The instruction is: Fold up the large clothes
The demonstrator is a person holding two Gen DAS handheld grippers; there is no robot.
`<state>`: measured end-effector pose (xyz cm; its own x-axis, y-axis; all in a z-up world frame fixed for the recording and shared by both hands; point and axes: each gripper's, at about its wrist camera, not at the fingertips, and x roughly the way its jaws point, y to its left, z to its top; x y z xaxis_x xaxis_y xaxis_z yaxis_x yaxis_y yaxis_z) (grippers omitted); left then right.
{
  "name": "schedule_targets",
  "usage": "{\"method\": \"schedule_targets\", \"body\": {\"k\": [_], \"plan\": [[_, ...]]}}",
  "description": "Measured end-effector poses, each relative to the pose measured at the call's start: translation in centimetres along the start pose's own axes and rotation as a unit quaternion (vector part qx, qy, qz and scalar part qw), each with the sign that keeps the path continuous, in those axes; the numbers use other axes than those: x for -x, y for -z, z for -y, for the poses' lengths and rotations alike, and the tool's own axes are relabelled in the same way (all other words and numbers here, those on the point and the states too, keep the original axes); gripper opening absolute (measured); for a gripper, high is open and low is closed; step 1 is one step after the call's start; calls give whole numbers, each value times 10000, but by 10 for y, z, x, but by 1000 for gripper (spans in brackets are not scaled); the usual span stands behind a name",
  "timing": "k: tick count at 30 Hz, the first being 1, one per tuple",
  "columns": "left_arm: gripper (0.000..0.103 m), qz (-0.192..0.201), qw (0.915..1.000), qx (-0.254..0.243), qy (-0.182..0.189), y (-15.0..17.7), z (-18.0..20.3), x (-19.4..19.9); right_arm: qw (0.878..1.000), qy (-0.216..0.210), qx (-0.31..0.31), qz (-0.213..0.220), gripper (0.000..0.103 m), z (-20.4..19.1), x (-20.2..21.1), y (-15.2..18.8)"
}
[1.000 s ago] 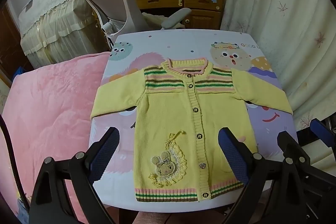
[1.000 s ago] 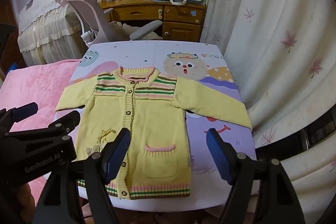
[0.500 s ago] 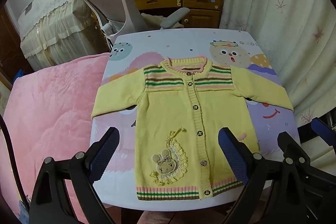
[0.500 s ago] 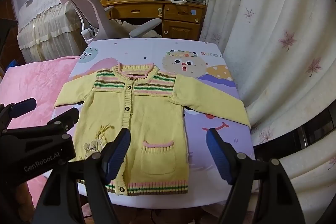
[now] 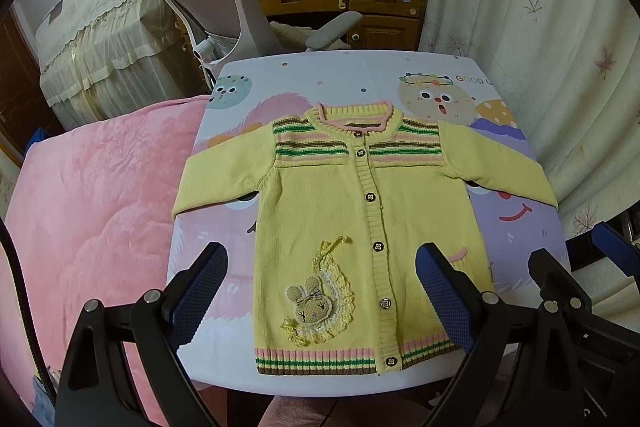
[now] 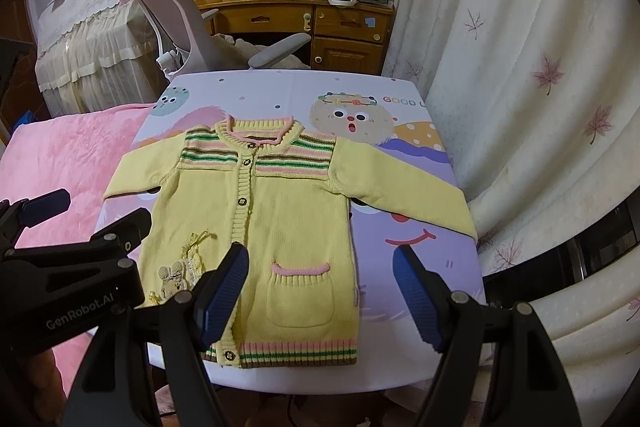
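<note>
From my left camera, my left gripper's right finger covers the pocket on the cardigan. From my right camera, the left finger of the right gripper hides part of the button strip and hem. The bunny patch is partly behind the other gripper. The table words "GOOD" run off past its edge.

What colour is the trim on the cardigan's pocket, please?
Pink trim on the pocket, clearest in the right wrist view.

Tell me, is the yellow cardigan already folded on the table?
No, the yellow cardigan lies flat and buttoned on the table, both sleeves spread out to the sides, and neither open claw touches it.
</note>
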<state>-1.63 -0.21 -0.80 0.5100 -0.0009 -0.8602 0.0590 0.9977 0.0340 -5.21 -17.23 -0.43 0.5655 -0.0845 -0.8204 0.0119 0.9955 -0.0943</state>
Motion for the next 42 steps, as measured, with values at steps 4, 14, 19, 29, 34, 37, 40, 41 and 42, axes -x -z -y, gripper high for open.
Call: {"method": "schedule_targets", "body": {"k": [4, 14, 19, 29, 34, 37, 40, 41, 42], "plan": [[94, 26, 10000, -3, 7, 3, 4, 2, 10000, -6, 3, 15, 75, 3, 2, -1], [94, 77, 10000, 20, -14, 8, 10, 6, 9999, -17, -80, 80, 75, 13, 10, 1], [94, 98, 9999, 18, -19, 8, 10, 7, 9999, -41, -101, 95, 75, 15, 11, 1], [94, 132, 9999, -32, 22, 7, 7, 10, 9999, 2, -145, 59, 75, 14, 13, 1], [94, 161, 9998, -15, 69, 2, -1, 10, 9998, 75, -167, 52, 75, 8, 15, -2], [94, 173, 9998, -62, 115, -3, -4, 8, 9996, 160, -239, 74, 75, 5, 14, -5], [94, 181, 9997, -92, 167, -9, -10, 8, 9993, 231, -295, 53, 75, 0, 16, -10], [94, 185, 9996, -96, 177, -11, -11, 8, 9992, 255, -305, 50, 75, -1, 17, -11], [94, 189, 9996, -99, 198, -13, -13, 8, 9991, 285, -315, 46, 75, -2, 17, -12]]}}
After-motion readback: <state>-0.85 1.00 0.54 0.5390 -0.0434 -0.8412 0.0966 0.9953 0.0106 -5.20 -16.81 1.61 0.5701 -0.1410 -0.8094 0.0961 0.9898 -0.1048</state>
